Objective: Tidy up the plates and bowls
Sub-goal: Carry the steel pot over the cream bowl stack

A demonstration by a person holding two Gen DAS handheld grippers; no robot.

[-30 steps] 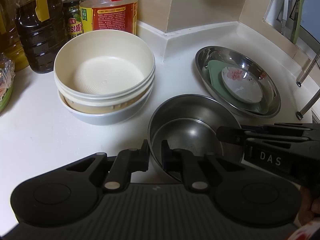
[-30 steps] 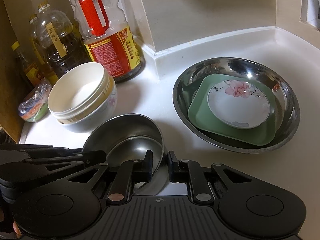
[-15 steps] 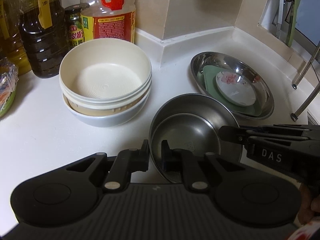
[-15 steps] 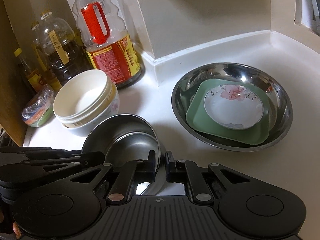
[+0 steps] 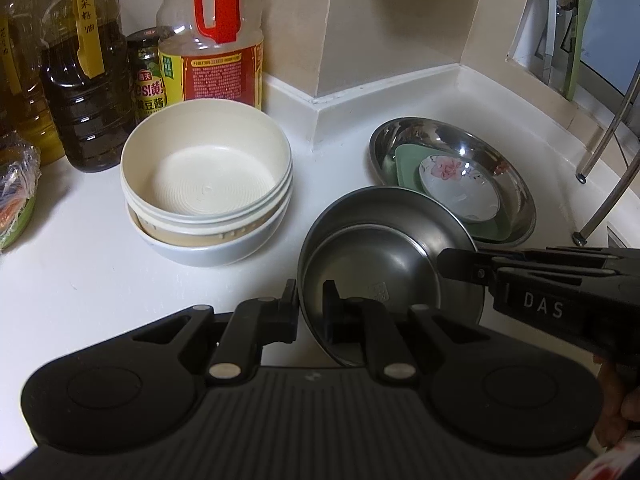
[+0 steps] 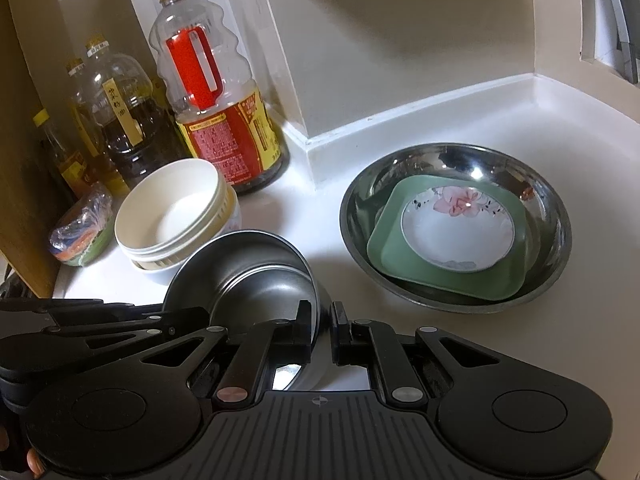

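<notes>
Steel bowls [image 5: 384, 272], two nested, on table [image 5: 80, 280] btwn cream bowl stack [image 5: 206, 184] & big steel dish [image 6: 456, 160]. Light, stiff, slippery; grip at rim. Left gripper [image 5: 311, 312] jaws pinch near rim; right gripper [image 6: 321, 334] jaws just closing, now clamp opp. rim.

Black right gripper [image 5: 460, 266], white "DAS" lettering; silver pivot screws; ribbed grey base.

Your right claw [image 6: 321, 334]: clamped on steel bowls' [image 6: 256, 276] rim, jaws just closed further | left claw [image 6: 168, 328]: on their left rim | beyond: green plate [image 6: 508, 280], floral dish [image 6: 456, 236] nested in steel basin [image 6: 556, 240] on counter [image 6: 560, 340]
</notes>
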